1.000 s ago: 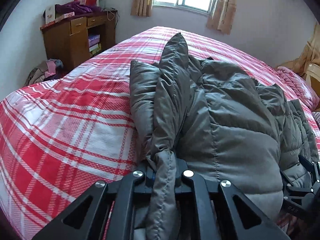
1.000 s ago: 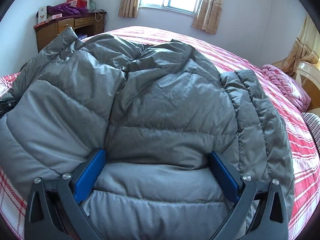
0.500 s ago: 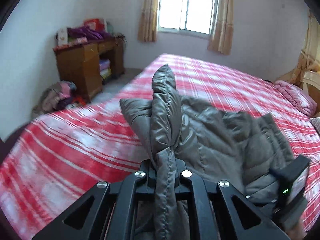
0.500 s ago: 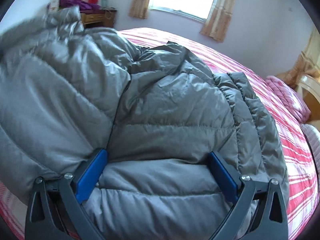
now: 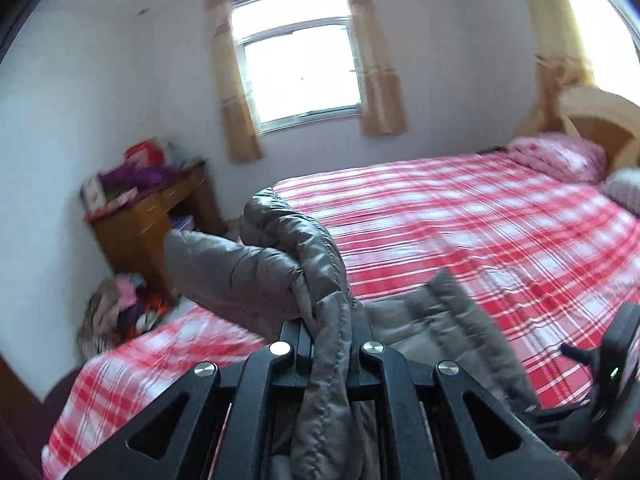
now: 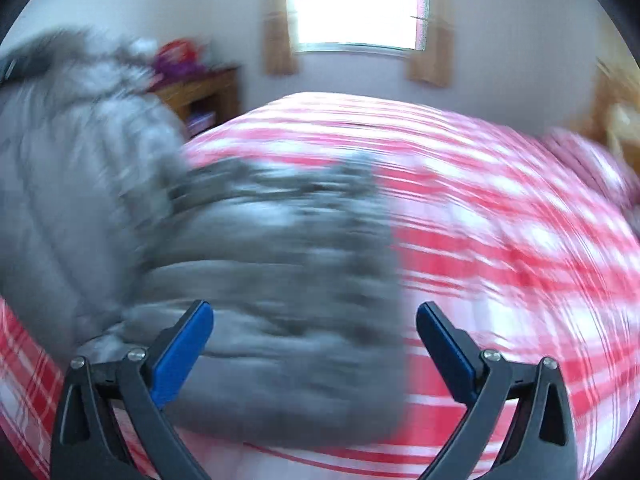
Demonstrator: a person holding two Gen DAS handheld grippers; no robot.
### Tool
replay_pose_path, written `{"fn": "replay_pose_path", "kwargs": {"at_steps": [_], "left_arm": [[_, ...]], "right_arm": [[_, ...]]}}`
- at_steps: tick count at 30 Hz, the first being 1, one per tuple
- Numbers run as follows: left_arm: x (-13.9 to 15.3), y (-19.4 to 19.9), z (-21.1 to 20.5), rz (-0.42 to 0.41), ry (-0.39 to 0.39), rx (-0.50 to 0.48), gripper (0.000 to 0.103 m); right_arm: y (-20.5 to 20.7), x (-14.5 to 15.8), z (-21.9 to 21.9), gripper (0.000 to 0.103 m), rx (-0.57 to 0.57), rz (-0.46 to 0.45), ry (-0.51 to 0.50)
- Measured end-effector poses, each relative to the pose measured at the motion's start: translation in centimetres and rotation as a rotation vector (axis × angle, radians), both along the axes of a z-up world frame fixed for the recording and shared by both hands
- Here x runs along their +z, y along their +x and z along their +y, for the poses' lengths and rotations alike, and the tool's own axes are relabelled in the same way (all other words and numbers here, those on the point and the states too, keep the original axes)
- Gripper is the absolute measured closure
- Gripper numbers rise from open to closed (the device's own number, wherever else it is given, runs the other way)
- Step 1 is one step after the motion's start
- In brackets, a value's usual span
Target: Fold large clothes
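Handling a grey quilted puffer jacket (image 5: 280, 272): the padded, stitched panels look soft and bulky, likely light for their volume, with a slightly shiny shell that may slide under a loose pinch. Such a garment has no stiffness; any part not supported will sag and drag, so the best places to take hold are probably edges, hems or seams, where the padding bunches into a firm ridge. In the left wrist view, one such ridge, a rolled fold of the jacket's edge, runs straight down between the fingers of the left gripper (image 5: 330, 340), which is clamped tightly on it; the free end curls upward and forward beyond the fingertips, while a further panel trails down to the right toward the bed (image 5: 480, 220). In the right wrist view, heavily blurred, the jacket (image 6: 272, 264) lies partly on the red-and-white plaid cover, its bulk ahead of and to the left of the right gripper (image 6: 316, 344), with one portion rising at far left. The right gripper's blue-padded fingers (image 6: 182, 348) stand wide apart; fabric sits near the left pad, but neither pad presses on it, so it holds nothing. A window (image 5: 300, 72) and a wooden desk (image 5: 160, 220) stand beyond the bed.
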State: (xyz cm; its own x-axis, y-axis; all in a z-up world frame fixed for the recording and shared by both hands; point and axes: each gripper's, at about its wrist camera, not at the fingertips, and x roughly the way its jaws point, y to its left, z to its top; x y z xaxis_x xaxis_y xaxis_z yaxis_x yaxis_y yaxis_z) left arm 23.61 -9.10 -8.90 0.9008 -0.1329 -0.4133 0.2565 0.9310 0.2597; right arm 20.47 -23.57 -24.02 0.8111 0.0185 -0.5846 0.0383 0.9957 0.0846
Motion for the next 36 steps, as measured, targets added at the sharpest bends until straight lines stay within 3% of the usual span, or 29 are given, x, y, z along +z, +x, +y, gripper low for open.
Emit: {"fn": "replay_pose_path", "kwargs": {"at_steps": [5, 7, 10, 12, 15, 17, 19, 21, 23, 27, 29, 33, 36], "left_arm": [[-4.2, 0.9, -9.1, -0.02, 0.17, -0.081, 0.097], [-7.5, 0.9, -12.5, -0.005, 0.249, -0.132, 0.097], [-12.0, 0.6, -15.8, 0.043, 0.337, -0.197, 0.097], [-14.1, 0.0, -17.2, 0.047, 0.39, -0.217, 0.092], [-14.3, -1.2, -17.8, 0.02, 0.425, -0.232, 0.082], [-12.9, -2.5, -17.7, -0.006, 0.436, -0.237, 0.078], [-10.5, -4.6, -17.2, -0.059, 0.427, -0.269, 0.064], [-8.0, -6.6, -16.3, -0.111, 0.394, -0.294, 0.009], [-5.4, -7.6, -14.7, -0.177, 0.345, -0.285, 0.004], [-2.9, -4.4, -10.1, -0.142, 0.282, -0.128, 0.004], [-2.8, -1.1, -7.2, -0.105, 0.254, 0.014, 0.004], [-4.1, 7.2, 0.5, 0.062, 0.134, 0.372, 0.004], [-5.5, 10.8, 4.5, 0.146, 0.073, 0.538, 0.004]], "right_arm": [[-1.3, -2.7, -9.4, 0.0, -0.218, 0.044, 0.074], [-2.2, -3.8, -12.1, 0.0, -0.279, 0.053, 0.115], [-2.8, -4.8, -15.0, 0.0, -0.341, 0.067, 0.172], [-3.4, -5.3, -16.3, 0.0, -0.355, 0.069, 0.261], [-4.0, -5.1, -16.1, 0.0, -0.349, 0.059, 0.265], [-3.7, -5.2, -15.7, 0.0, -0.34, 0.068, 0.25], [-3.5, -5.4, -16.0, 0.0, -0.339, 0.069, 0.249], [-3.5, -5.4, -16.1, 0.0, -0.338, 0.066, 0.263], [-3.6, -5.4, -16.7, 0.0, -0.339, 0.063, 0.273], [-3.3, -3.3, -16.8, 0.004, -0.37, 0.053, 0.207], [-2.6, -0.2, -16.5, 0.008, -0.357, 0.031, 0.184], [0.2, 7.2, -13.4, 0.014, -0.273, -0.043, 0.089], [4.0, 12.0, -9.2, 0.026, -0.17, -0.052, 0.047]]}}
